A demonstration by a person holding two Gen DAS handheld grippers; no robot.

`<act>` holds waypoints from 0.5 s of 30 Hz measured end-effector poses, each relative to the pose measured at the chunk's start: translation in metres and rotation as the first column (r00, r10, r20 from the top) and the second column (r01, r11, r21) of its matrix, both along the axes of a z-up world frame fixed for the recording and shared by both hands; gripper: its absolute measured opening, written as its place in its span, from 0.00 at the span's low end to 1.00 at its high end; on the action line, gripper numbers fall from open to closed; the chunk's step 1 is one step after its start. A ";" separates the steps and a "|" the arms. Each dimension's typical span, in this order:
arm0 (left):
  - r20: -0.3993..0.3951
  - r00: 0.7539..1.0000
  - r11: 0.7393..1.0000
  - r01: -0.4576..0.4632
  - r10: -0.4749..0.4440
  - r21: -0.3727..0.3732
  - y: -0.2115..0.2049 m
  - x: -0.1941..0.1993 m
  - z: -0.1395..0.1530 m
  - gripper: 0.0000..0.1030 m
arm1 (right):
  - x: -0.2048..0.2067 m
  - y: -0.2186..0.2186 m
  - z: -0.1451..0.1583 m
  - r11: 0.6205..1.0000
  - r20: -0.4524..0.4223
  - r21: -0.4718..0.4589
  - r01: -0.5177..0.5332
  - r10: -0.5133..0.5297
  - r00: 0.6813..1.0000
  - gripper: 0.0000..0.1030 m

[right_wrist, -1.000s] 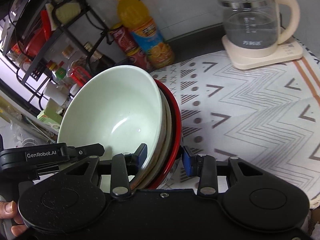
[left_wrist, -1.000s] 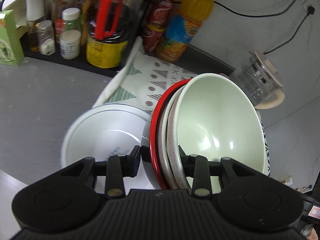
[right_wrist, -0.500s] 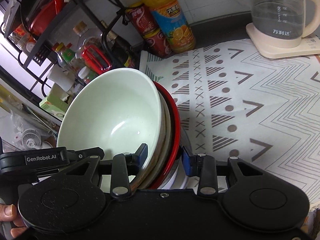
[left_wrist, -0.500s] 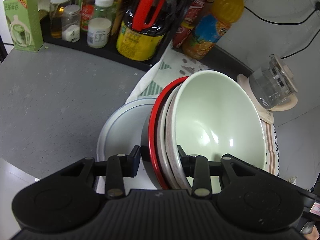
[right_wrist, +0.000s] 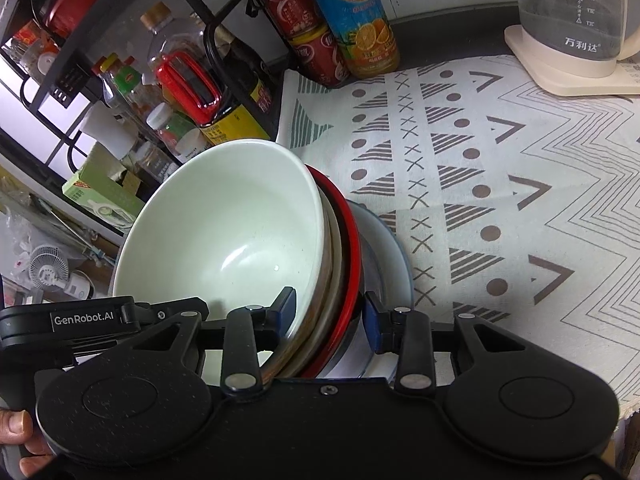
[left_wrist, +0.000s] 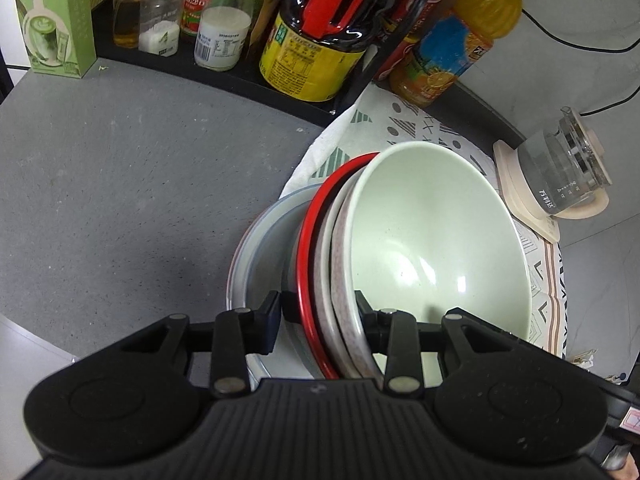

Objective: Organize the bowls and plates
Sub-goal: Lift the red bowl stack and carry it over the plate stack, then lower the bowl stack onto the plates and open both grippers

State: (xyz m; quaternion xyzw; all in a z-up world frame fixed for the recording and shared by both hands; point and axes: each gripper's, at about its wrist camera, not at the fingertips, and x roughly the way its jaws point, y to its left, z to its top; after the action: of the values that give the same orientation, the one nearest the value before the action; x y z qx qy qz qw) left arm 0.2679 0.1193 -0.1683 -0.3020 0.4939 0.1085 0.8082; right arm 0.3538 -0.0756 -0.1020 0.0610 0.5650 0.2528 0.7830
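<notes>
I have both grippers clamped on the same nested stack of bowls, one from each side. My left gripper (left_wrist: 318,314) pinches the near rim, one finger outside the red-rimmed bowl (left_wrist: 306,240) and the other inside the pale green bowl (left_wrist: 436,240) that sits innermost. My right gripper (right_wrist: 330,316) bites the opposite rim of the stack the same way, its blue-padded fingers (right_wrist: 374,322) closed on the red edge (right_wrist: 352,248) and the green bowl (right_wrist: 224,236). A brownish speckled bowl (left_wrist: 340,248) is sandwiched between those two. The stack tilts above a white plate (left_wrist: 260,248) lying at the edge of the patterned cloth (right_wrist: 500,200), where the cloth meets the grey counter (left_wrist: 120,184); I can't quite tell whether the stack touches the plate. The kettle (right_wrist: 576,28) stands on the cloth well apart, and the juice bottle (right_wrist: 356,24) stands by the rack.
</notes>
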 end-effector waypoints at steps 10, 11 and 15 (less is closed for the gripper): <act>-0.013 1.000 0.999 0.028 -0.028 -0.021 0.004 0.003 -0.014 0.34 | -0.003 0.006 -0.010 0.999 0.002 -0.031 0.019 -0.019 1.000 0.34; -0.015 0.999 0.999 0.029 -0.029 -0.025 0.005 0.003 -0.014 0.34 | -0.003 0.007 -0.009 0.999 0.009 -0.034 0.019 -0.019 1.000 0.34; -0.023 0.999 0.999 0.039 -0.040 -0.037 0.007 0.003 -0.017 0.33 | -0.002 0.009 -0.009 0.999 0.019 -0.041 0.027 -0.027 0.999 0.33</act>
State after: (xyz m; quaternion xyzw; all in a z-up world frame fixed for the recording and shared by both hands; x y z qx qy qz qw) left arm 0.2710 0.1259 -0.1857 -0.3057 0.5112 0.0869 0.7986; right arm 0.3523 -0.0662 -0.1109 0.0503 0.5618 0.2312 0.7928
